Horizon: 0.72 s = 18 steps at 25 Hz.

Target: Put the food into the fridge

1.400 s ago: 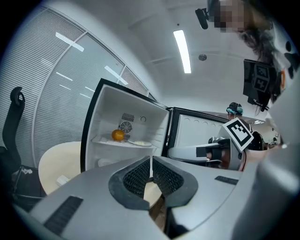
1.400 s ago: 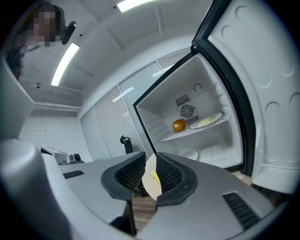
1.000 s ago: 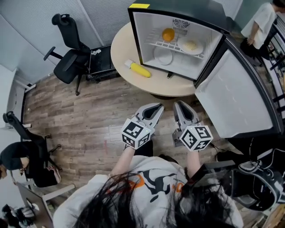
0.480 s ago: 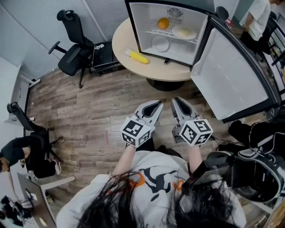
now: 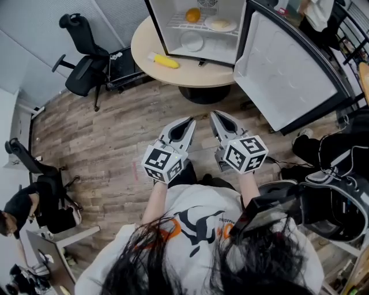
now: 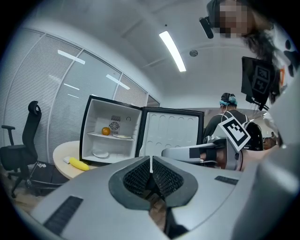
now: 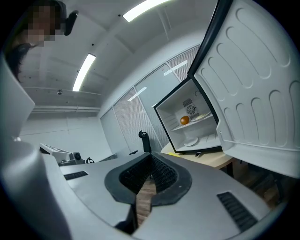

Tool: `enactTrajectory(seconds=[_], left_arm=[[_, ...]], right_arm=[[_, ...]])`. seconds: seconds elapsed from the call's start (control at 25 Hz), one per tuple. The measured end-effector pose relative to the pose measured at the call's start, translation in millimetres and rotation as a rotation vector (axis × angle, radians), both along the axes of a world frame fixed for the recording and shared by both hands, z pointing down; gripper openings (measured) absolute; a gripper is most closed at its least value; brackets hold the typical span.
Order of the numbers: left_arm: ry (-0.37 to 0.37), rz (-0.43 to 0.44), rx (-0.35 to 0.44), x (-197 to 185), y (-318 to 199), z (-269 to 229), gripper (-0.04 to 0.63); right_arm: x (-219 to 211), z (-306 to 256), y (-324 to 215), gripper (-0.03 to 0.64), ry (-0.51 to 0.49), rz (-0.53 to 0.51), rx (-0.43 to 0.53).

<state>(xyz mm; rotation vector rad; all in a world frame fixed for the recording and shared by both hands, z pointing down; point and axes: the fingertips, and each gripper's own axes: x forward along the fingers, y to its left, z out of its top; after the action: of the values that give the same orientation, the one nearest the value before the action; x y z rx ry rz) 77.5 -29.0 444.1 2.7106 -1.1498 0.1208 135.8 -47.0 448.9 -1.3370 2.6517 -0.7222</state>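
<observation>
— Head view first: where's the food?

— The banana lies on the round table at the upper middle of the frame, just outside the open fridge. Inside, an orange and a plate of pale food sit on the shelf, with an empty plate below them.

— And the tools?

— Both are in the middle of the frame over the wood floor, well apart from the table: the left gripper and the right gripper.

— Left gripper view?

— The left gripper has its jaws pressed together, with nothing between them. The fridge stands left of centre and the banana is at its lower left.

— Right gripper view?

— The right gripper is closing right down, its tips meeting on nothing. The fridge is right of centre, with the orange on its shelf, and the door fills the right side.
</observation>
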Motion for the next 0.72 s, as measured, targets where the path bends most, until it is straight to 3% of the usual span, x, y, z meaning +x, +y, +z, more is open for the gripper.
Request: enactTrajectory(seconds=[0.72], left_arm=[[-0.02, 0.02, 0.01, -3, 9, 0, 0.012]], right_arm=[[-7, 5, 7, 0.015, -0.007, -0.003, -0.019]])
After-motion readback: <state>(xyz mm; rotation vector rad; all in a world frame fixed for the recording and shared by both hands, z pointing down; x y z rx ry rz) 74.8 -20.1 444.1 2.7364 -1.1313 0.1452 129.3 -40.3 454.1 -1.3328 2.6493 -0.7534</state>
